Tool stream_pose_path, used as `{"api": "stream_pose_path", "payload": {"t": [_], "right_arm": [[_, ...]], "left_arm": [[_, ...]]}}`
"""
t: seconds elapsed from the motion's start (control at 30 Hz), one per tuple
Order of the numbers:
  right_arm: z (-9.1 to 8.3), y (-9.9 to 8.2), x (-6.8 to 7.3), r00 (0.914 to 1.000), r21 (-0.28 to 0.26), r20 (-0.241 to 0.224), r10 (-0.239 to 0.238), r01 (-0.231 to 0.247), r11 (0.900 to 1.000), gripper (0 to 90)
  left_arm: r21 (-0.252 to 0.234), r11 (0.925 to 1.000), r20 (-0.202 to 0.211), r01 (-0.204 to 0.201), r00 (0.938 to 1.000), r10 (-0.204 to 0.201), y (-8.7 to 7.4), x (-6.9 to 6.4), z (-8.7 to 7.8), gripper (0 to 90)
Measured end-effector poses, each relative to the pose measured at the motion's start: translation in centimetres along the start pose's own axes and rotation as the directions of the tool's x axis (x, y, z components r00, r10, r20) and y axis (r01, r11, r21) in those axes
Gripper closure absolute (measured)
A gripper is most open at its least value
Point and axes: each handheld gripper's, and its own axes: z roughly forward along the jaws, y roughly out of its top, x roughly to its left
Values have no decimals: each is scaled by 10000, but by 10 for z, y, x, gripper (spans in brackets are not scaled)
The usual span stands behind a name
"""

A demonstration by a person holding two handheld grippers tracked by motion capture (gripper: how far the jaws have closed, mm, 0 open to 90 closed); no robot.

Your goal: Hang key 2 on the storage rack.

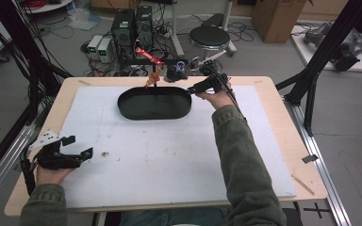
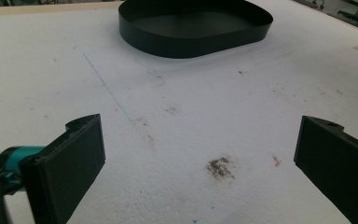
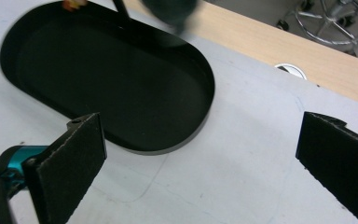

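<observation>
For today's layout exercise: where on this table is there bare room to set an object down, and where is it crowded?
Free: the white mat between the black tray and the left claw, and right of the sleeve. Crowded: the far edge, where the right claw meets the tray.

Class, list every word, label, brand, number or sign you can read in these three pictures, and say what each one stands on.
None can be read.
The black oval tray bears no lettering.
The white foam board has only stains and a faint pen line.
The red strip beyond the table and the cardboard box are too small and blurred to read.
</observation>
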Motion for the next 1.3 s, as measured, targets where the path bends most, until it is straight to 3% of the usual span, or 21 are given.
{"api": "stream_pose_path", "payload": {"t": [0.1, 0.23, 0.43, 0.5, 0.6, 0.67, 1.17, 1.3], "right_arm": [[-6, -1, 2, 9997, -44, -94, -212, 211, 9998, 6], [-20, -2, 6, 9986, -520, -423, -322, 300, 9982, 7], [-35, -10, 5, 9942, -1226, -1068, -152, 21, 9925, 7], [-37, -15, 3, 9952, -1420, -962, -186, 48, 9899, 7], [-41, -21, 2, 9968, -1417, -756, -247, 138, 9898, 7], [-45, -28, 0, 9950, -1554, -978, -194, 40, 9878, 7], [-66, -60, -7, 9928, -1511, -1200, -32, -151, 9884, 7], [-67, -69, -9, 9875, -1492, -1559, 215, -451, 9878, 7]], "left_arm": [[-6, 10000, 1, -39, 10000, 39, 0, 0, 0, 23], [-8, 10000, -36, 2, 10000, -2, 0, 0, 0, 23], [0, 10000, -39, -14, 10000, 14, 0, 0, 0, 23], [5, 10000, -31, -20, 10000, 20, 0, 0, 0, 22], [59, 10000, -37, -74, 10000, 74, 0, 0, 1, 23], [51, 10000, -63, -60, 10000, 60, 0, 0, 0, 23], [91, 9999, -70, -81, 9999, 81, 0, -4, -1, 23], [91, 9999, -70, -86, 9999, 87, 0, -3, -1, 23]]}}
